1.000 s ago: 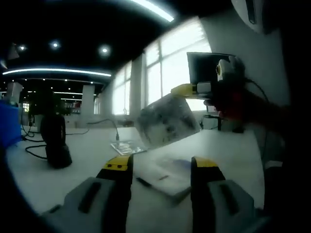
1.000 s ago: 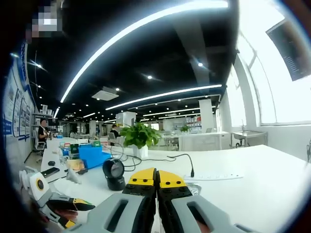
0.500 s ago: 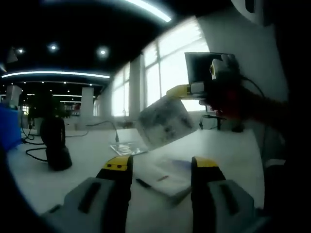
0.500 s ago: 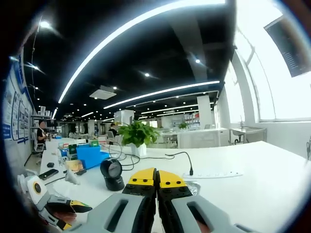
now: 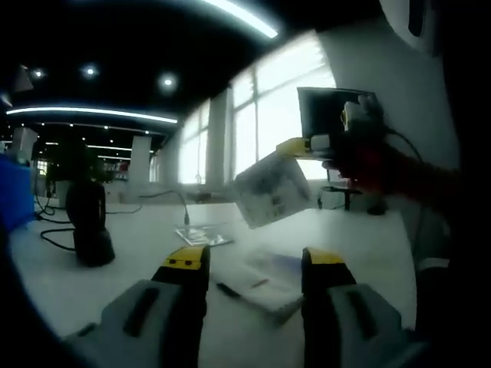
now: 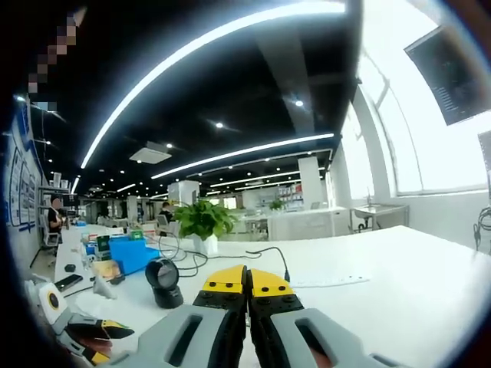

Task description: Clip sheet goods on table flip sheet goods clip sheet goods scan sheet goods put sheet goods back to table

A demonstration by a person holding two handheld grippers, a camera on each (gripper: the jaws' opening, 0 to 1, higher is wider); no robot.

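On the white table (image 5: 100, 284), the left gripper (image 5: 253, 264) gapes wide; the right gripper (image 5: 295, 146) pinches a sheet (image 5: 272, 188) aloft.

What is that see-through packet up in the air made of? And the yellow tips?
The packet, pinched by the right tool, looks like thin clear plastic film: window light shines through it and it glints. The yellow tips on the left tool look like matte rubber or plastic pads, though the dim view leaves that open.

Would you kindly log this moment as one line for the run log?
right gripper: shut on sheet, held above table | left gripper: open, empty | scanner: on table
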